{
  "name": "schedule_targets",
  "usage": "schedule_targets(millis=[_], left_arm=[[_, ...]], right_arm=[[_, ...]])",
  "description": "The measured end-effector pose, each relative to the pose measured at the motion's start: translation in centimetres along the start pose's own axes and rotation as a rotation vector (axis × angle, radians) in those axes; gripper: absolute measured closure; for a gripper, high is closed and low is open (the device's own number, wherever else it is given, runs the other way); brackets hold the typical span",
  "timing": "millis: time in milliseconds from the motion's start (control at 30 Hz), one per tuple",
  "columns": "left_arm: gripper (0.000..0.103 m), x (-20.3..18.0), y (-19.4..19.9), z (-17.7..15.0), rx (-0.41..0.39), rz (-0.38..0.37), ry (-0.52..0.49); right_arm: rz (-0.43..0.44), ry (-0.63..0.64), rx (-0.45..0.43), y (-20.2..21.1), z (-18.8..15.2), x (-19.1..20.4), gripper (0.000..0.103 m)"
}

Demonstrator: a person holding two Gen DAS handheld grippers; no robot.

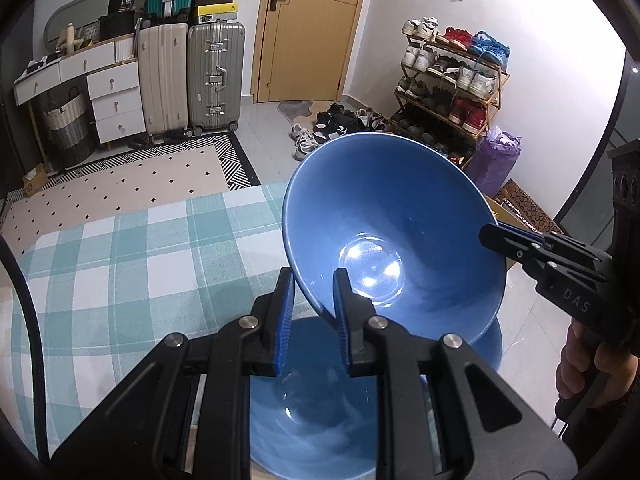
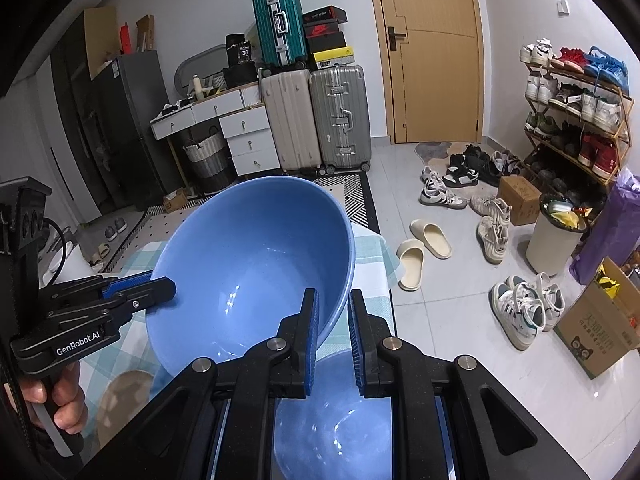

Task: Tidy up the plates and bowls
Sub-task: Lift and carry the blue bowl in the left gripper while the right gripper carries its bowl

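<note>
A large blue bowl [image 1: 392, 232] [image 2: 256, 264] hangs tilted in the air above the table, held by both grippers. My left gripper [image 1: 314, 280] is shut on its near rim, one finger inside and one outside; in the right wrist view this gripper [image 2: 160, 284] clamps the bowl's left rim. My right gripper [image 2: 334, 300] is shut on the opposite rim and appears at the right of the left wrist view [image 1: 490, 238]. Directly below the lifted bowl a second blue bowl [image 1: 320, 400] [image 2: 340, 420] stands on the checked tablecloth [image 1: 120, 260], partly hidden by the fingers.
A tan round dish [image 2: 120, 392] lies on the cloth at the lower left. Beyond the table are a patterned rug [image 1: 140, 176], suitcases [image 1: 216, 76], a door [image 1: 308, 28], a shoe rack [image 1: 452, 88], loose shoes [image 2: 496, 236], a bin [image 2: 556, 236] and a cardboard box [image 2: 600, 320].
</note>
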State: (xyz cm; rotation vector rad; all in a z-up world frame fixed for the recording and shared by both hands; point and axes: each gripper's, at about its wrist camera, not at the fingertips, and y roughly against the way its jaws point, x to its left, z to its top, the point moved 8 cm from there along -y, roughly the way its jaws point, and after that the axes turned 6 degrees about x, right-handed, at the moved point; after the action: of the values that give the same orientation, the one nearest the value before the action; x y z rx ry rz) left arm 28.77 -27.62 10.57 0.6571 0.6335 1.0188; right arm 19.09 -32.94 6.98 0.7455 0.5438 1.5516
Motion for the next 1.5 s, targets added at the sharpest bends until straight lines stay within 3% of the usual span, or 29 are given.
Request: schedule_targets(millis=[733,1500], left_arm=[[0.087,1.7,5.7,-4.5,-0.029,0.027,0.013],[0.087,3.1,6.7,-9.7,-0.011,0.043,0.020]], right_arm=[[0.040,0.055,-0.038,2.7,-2.3,4.6,0.087],[0.057,0.096,-0.001,2.3,-6.1,7.0,0.087]])
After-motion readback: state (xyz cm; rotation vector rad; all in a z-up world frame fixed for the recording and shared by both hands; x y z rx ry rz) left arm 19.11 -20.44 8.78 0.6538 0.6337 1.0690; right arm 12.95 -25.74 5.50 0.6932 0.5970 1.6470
